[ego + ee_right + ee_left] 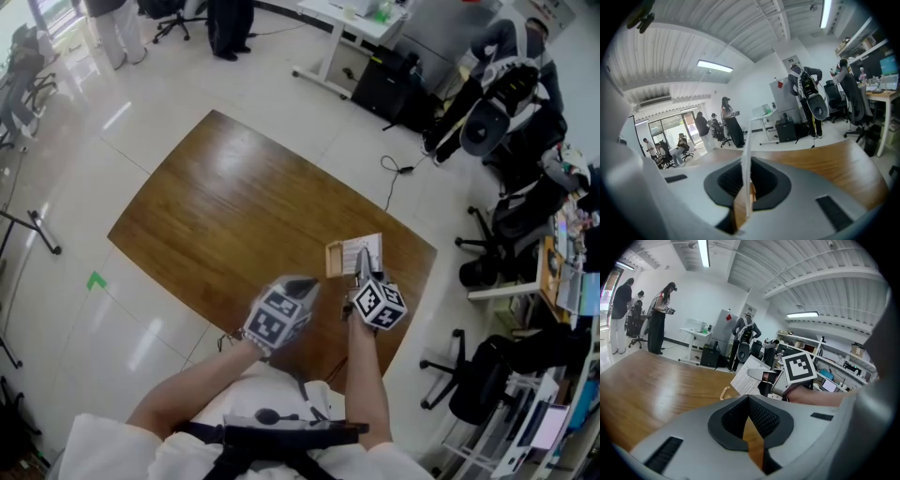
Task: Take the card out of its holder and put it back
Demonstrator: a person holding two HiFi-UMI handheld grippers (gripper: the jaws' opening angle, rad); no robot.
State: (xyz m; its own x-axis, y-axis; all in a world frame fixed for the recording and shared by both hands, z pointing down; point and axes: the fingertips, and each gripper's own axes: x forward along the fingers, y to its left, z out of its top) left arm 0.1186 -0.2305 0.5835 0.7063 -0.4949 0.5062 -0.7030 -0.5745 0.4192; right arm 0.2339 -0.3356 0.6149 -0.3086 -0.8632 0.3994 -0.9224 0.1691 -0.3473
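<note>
Nearest the person, the left gripper [302, 286] hovers low over the near edge of the wooden table [225, 206]. Its jaws are drawn together with nothing between them, only bare wood showing beneath. Just to its right, the right gripper [362, 267] is clamped narrow on the card [366, 249], a white printed sheet. From that gripper's own view the card is a thin pale edge standing upright between the pads. The card's left side meets the small light-wood holder [334, 260], which sits on the table near the right-hand edge. From here I cannot tell whether the card sits in its slot or is only beside it. Past the table, a black cable [389, 183] trails over the pale glossy floor. Black office chairs [487, 375] crowd the right side, and a white desk [347, 19] stands at the far end, where a few people are standing.
</note>
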